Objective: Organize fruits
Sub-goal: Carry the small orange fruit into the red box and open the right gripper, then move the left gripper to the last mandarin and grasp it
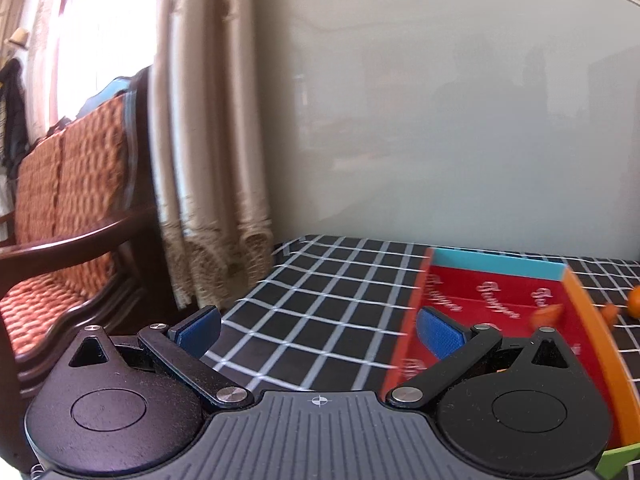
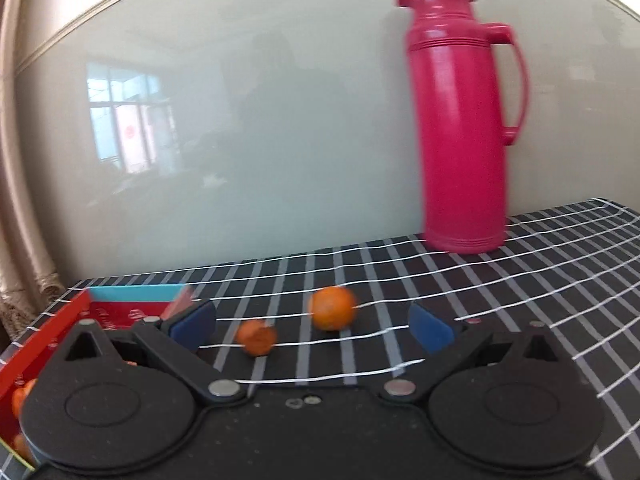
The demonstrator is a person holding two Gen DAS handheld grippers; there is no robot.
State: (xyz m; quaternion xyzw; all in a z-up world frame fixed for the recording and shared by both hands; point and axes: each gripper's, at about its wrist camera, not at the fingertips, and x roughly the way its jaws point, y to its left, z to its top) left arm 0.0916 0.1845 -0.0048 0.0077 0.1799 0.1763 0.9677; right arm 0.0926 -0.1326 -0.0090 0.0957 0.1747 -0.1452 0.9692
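Observation:
A red box (image 1: 492, 300) with a blue far wall and orange side walls lies on the black checked tablecloth (image 1: 320, 300). An orange fruit (image 1: 548, 314) lies inside it; another fruit (image 1: 634, 300) lies outside at the right edge. My left gripper (image 1: 320, 332) is open and empty, its right finger over the box's left wall. In the right wrist view two orange fruits, a small one (image 2: 256, 337) and a larger one (image 2: 333, 307), lie on the cloth between the open fingers of my right gripper (image 2: 312, 326), which is empty. The box (image 2: 44, 344) is at left with fruits (image 2: 18, 400) inside.
A tall pink thermos (image 2: 460, 120) stands at the back right against the glossy wall. A wooden sofa with orange cushions (image 1: 68, 208) and beige curtains (image 1: 208, 140) are left of the table. The table's left edge runs near the curtains.

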